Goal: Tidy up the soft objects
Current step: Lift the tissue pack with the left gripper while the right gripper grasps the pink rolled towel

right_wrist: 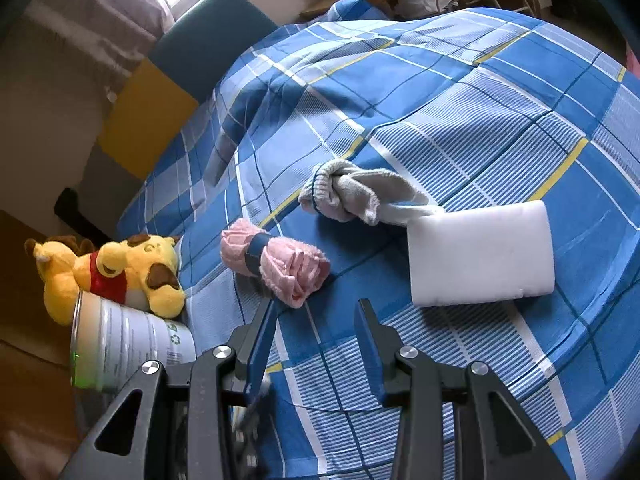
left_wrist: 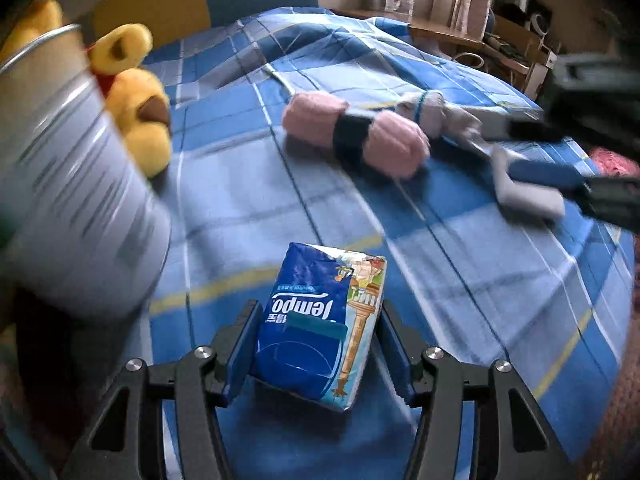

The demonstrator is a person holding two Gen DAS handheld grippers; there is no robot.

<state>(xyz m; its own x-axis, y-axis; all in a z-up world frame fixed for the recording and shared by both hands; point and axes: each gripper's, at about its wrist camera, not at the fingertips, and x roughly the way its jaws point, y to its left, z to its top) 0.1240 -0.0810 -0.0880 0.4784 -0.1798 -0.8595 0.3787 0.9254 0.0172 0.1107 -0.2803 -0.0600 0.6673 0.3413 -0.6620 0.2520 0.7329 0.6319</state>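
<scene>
Blue pads of the left gripper (left_wrist: 316,344) press on both sides of a blue Tempo tissue pack (left_wrist: 320,328), which lies on the blue checked bedspread (left_wrist: 248,216) with its print facing the camera upside down. To its left stands a metal tin (left_wrist: 68,184), blurred, and behind the tin lies a yellow plush bear (left_wrist: 136,108). Further out on the bedspread rests a rolled pink towel (left_wrist: 356,134) bound by a dark band, with a knotted grey sock bundle (left_wrist: 436,114) just beside it. The right gripper (right_wrist: 316,344) hovers over the bedspread with its fingers (right_wrist: 260,344) set narrowly apart and nothing between them. Just beyond its tips lies the pink towel, the grey sock bundle behind that, and a white sponge block (right_wrist: 480,256) to the right, touching the bundle's loose end. The bear and tin sit at the bed's left edge.
</scene>
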